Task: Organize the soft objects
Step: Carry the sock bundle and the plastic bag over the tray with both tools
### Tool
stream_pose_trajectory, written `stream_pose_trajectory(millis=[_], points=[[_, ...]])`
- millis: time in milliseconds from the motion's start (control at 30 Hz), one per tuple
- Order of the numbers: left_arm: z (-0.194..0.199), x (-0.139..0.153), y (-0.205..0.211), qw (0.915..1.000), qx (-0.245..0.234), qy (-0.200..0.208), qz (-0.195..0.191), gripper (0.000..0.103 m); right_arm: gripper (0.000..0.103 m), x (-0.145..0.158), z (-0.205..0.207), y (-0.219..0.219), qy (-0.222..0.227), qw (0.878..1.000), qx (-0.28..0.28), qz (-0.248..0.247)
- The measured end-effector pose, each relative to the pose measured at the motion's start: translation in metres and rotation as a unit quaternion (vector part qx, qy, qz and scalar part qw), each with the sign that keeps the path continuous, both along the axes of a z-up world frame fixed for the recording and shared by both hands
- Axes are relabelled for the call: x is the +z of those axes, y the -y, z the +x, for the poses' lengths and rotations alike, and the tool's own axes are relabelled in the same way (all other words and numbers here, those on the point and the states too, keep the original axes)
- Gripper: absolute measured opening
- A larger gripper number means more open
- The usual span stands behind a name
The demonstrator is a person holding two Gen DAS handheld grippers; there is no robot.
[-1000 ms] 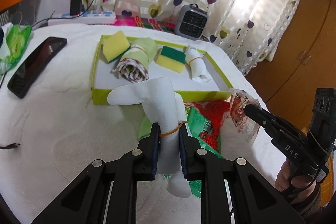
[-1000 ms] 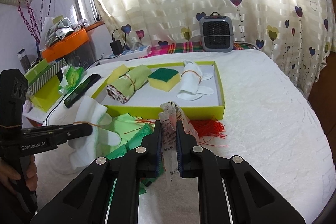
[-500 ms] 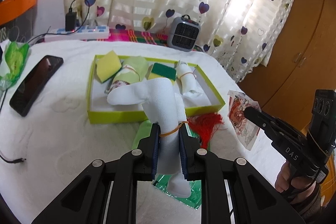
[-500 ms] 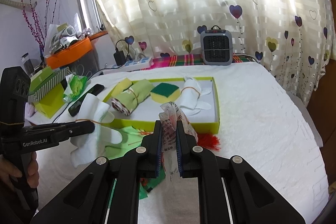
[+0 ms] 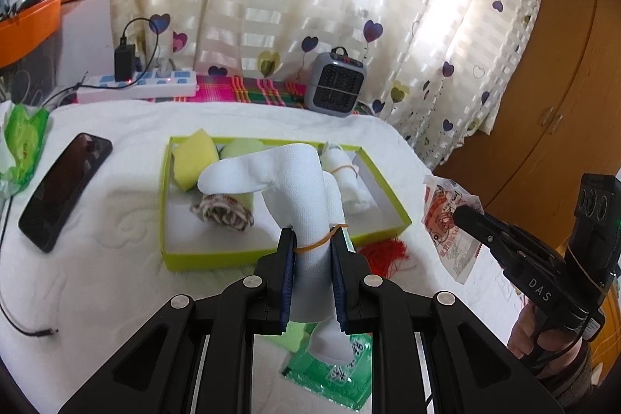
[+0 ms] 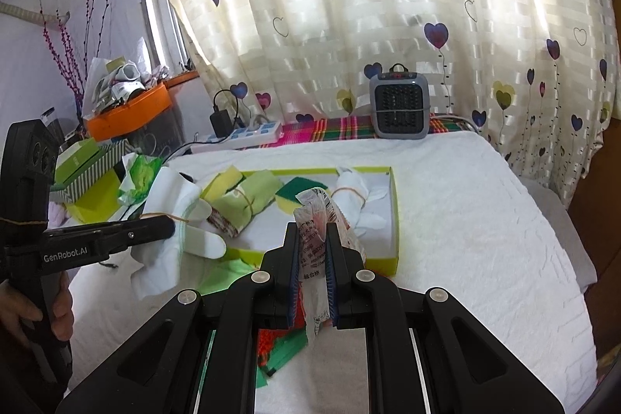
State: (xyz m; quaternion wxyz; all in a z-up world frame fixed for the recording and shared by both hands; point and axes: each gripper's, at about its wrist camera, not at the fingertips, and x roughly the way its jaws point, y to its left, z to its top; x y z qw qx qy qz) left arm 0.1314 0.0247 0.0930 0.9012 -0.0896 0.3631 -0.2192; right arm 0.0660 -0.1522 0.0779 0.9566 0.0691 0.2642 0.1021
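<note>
Above the bed [image 5: 97, 258], the left tool [image 5: 312, 251] is clamped on a white sock roll [image 5: 302, 204], its pads pinching just at the rubber band [image 5: 316, 242] round the middle. The roll stands roughly upright between the jaws, long axis running up and away toward the tray [image 5: 167, 220]; its loose toe flops over to the left, and the lower end dangles below the pads. It looks light, soft and easily squashed, so the banded waist seems the firmest place to hold; gripped nearer an end it would likely sag or slip. The right tool [image 6: 313, 258] is closed on a crinkly packet [image 6: 316, 243], held on edge and pointing upward, thin and limp, likely slippery. Both things hang short of the tray, which already holds sponges [image 5: 192, 159], a cloth roll [image 5: 225, 212] and another white roll [image 5: 343, 173].
</note>
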Motion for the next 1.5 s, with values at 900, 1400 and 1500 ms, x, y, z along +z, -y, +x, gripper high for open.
stream_pose_trajectory(millis=[900, 1400, 1500], points=[[0.100, -0.008, 0.026, 0.9994, 0.003, -0.025, 0.022, 0.016, 0.012, -0.009, 0.094, 0.026, -0.036, 0.999, -0.021, -0.010], [0.140, -0.038, 0.039, 0.9968, 0.011, -0.049, 0.062, 0.016, 0.012, -0.036, 0.134, 0.020, -0.061, 0.996, -0.024, -0.058], [0.146, -0.043, 0.039, 0.9960, 0.013, -0.055, 0.068, 0.016, 0.012, -0.040, 0.139, 0.018, -0.064, 0.996, -0.020, -0.066]])
